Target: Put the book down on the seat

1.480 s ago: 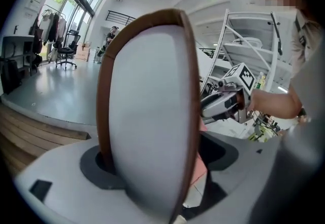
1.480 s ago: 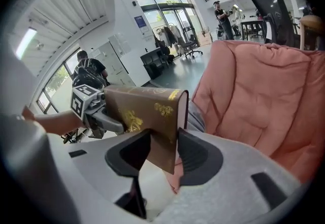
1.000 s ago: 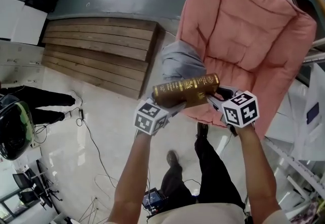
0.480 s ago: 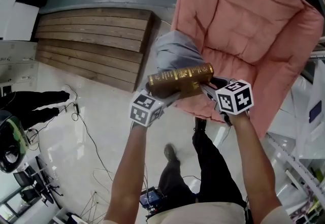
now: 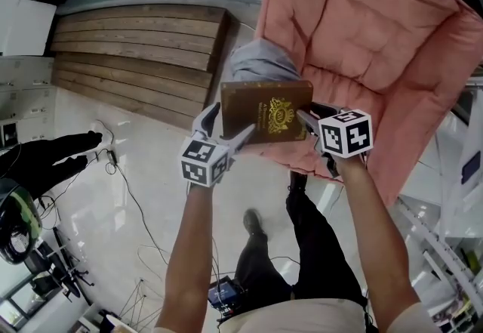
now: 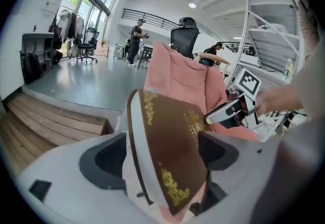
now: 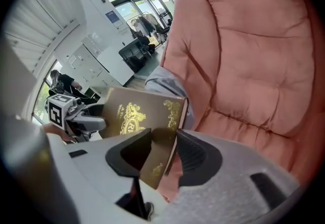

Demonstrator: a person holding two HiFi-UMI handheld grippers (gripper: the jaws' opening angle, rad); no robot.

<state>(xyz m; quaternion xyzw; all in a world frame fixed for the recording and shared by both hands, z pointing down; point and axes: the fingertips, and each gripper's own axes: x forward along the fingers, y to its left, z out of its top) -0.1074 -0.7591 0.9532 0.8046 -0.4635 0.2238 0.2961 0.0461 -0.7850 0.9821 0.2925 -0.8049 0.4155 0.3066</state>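
Note:
A brown book [image 5: 266, 111] with gold ornament lies cover-up between my two grippers, in the air over the front edge of the pink padded armchair [image 5: 362, 37]. My left gripper [image 5: 226, 126] is shut on the book's left edge, and the book [image 6: 170, 147] stands slanted between its pads. On the right edge my right gripper [image 5: 308, 117] is shut too; the book [image 7: 137, 114] fills its jaws. A grey cushion [image 5: 260, 63] rests on the chair's seat just beyond the book.
Wooden steps [image 5: 136, 52] run to the left of the chair. White shelving [image 5: 453, 195] stands at the right. A person in black [image 5: 45, 161] is at the left, and cables [image 5: 143, 226] trail over the pale floor. My own legs [image 5: 302, 248] are below.
The book has turned from spine-up to cover-up between the grippers. Both grippers shifted slightly left with it and kept their hold.

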